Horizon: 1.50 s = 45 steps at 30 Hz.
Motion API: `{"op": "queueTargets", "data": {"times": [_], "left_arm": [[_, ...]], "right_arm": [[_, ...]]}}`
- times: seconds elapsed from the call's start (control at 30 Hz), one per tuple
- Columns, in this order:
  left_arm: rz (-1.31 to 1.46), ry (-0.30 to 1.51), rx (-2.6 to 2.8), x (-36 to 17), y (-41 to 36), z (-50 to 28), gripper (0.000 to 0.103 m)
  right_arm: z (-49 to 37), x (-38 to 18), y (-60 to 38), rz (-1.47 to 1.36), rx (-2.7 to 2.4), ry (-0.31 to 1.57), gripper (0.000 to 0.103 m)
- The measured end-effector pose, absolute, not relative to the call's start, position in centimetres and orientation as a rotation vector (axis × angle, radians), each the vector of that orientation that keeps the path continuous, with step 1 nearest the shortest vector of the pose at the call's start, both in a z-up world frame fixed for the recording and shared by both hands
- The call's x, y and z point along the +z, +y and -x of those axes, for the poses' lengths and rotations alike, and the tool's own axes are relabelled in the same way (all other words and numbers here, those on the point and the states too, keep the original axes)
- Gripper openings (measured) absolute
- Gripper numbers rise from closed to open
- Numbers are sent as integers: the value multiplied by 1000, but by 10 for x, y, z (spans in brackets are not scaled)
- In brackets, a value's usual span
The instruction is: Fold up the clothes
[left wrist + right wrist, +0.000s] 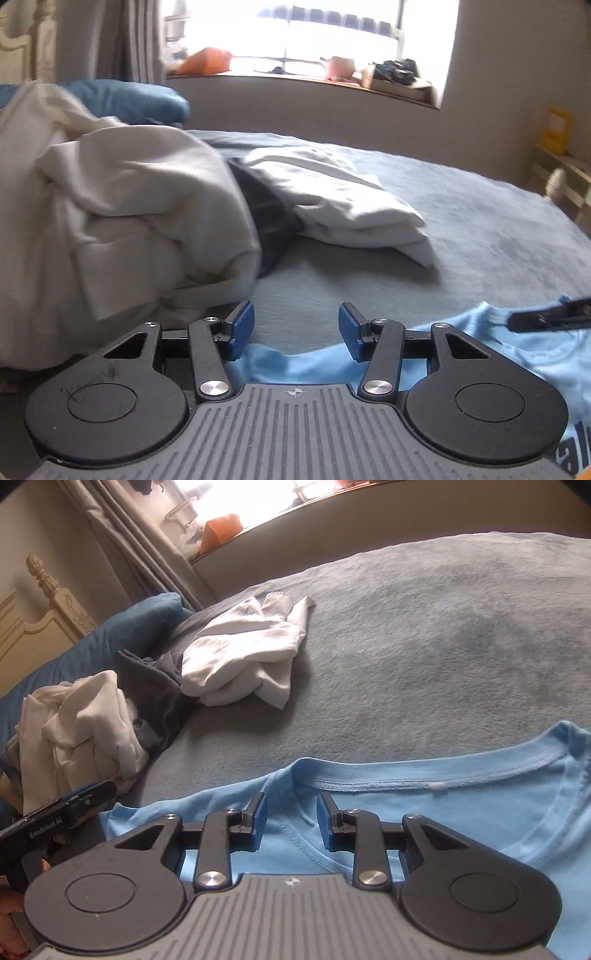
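Observation:
A light blue T-shirt (424, 812) lies flat on the grey-blue bed cover (424, 627), with its collar (369, 781) towards the window. My right gripper (291, 821) hovers over the shirt just left of the collar, its blue pads apart and only the flat shirt showing below the gap. My left gripper (296, 330) stands open over the shirt's edge (295, 363) with nothing between its pads. Each gripper shows at the edge of the other's view: the right gripper (532, 319) and the left gripper (99, 792).
A rumpled white pile (110, 221) rises close on the left. Beside it lie a dark grey garment (266, 214) and a loosely folded white garment (351, 206). A blue pillow (110, 635) and a cream headboard (37, 616) are beyond. The window sill (295, 77) holds clutter.

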<state>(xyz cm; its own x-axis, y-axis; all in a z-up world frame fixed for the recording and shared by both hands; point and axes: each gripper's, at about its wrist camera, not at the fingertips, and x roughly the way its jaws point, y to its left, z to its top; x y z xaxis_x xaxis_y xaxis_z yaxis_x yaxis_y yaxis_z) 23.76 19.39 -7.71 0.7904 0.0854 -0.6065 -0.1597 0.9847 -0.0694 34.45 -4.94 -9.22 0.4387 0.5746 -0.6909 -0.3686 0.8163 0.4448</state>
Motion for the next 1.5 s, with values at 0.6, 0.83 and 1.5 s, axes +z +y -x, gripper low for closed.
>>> {"op": "queueTargets", "data": {"times": [0.6,0.83,1.5], "left_arm": [[-21,687,115,-121,148,-268,51],[-36,673,141,-123,144,-267,56],[-21,672,189,-126,147,-267,71]], "right_arm": [[-367,-101,-2,-4,580,855,1],[-379,-112,-9,-90,555,901,12],[-396,-104,-177,179,346,935,38]]}}
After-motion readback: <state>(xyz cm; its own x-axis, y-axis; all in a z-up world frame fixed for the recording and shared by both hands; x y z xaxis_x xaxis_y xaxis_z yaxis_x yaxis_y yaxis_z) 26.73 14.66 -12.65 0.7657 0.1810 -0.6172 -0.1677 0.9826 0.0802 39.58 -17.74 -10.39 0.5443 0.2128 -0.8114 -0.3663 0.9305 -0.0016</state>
